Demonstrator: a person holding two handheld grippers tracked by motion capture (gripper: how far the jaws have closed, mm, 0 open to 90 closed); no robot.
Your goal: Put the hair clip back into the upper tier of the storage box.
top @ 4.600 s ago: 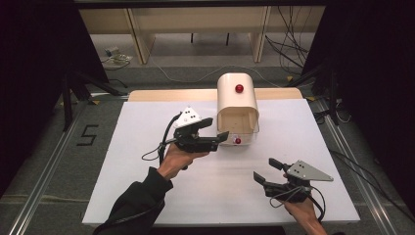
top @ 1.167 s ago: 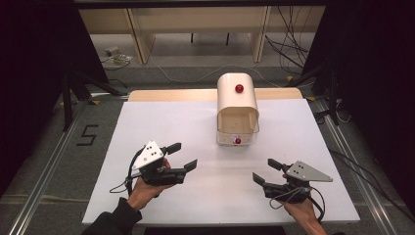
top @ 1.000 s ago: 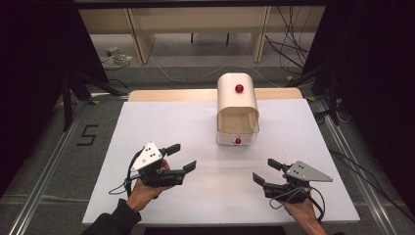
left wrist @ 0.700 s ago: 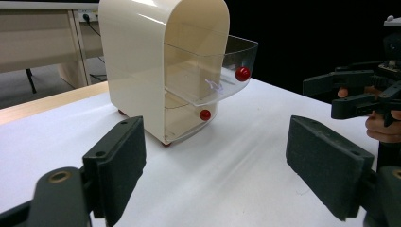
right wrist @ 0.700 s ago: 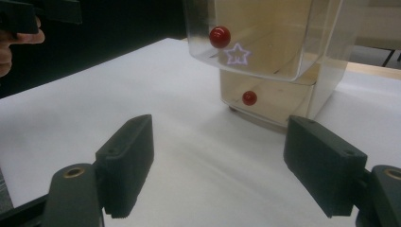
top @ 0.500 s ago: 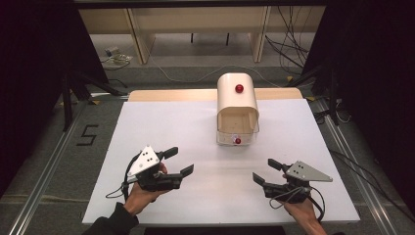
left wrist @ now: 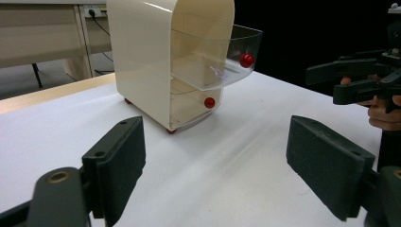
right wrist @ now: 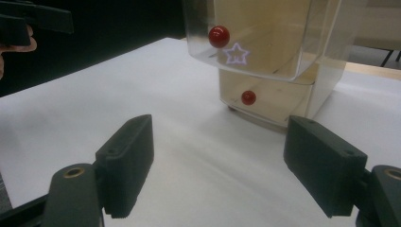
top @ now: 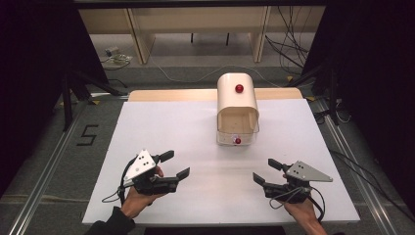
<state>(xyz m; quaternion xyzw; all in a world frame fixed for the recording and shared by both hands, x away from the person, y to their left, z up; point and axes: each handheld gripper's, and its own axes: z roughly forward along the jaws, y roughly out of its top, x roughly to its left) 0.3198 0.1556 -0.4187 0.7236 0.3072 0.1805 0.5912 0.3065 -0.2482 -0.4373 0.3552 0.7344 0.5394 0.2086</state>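
A cream cabinet [top: 237,100] stands at the middle back of the white board [top: 171,127]. Its clear upper drawer [top: 237,137] is pulled out, with a red knob [top: 238,141] on the front. In the left gripper view the open drawer [left wrist: 222,61] sticks out above a shut lower drawer with its own knob [left wrist: 209,102]. My left gripper [top: 176,164] is open and empty at the front left, far from the cabinet. At the front right my right gripper [top: 264,170] is also open and empty. The drawer front carries a star sticker [right wrist: 235,54].
A third red knob [top: 239,88] sits on the cabinet's top. The wooden table edge [top: 171,94] shows behind the board. Floor rails and cables lie to both sides. The right gripper [left wrist: 359,80] appears at the right of the left gripper view.
My left gripper has drawn back from the drawer front to the near left of the board, drifting slightly nearer over the last second. The drawer stays out; the right gripper has not moved.
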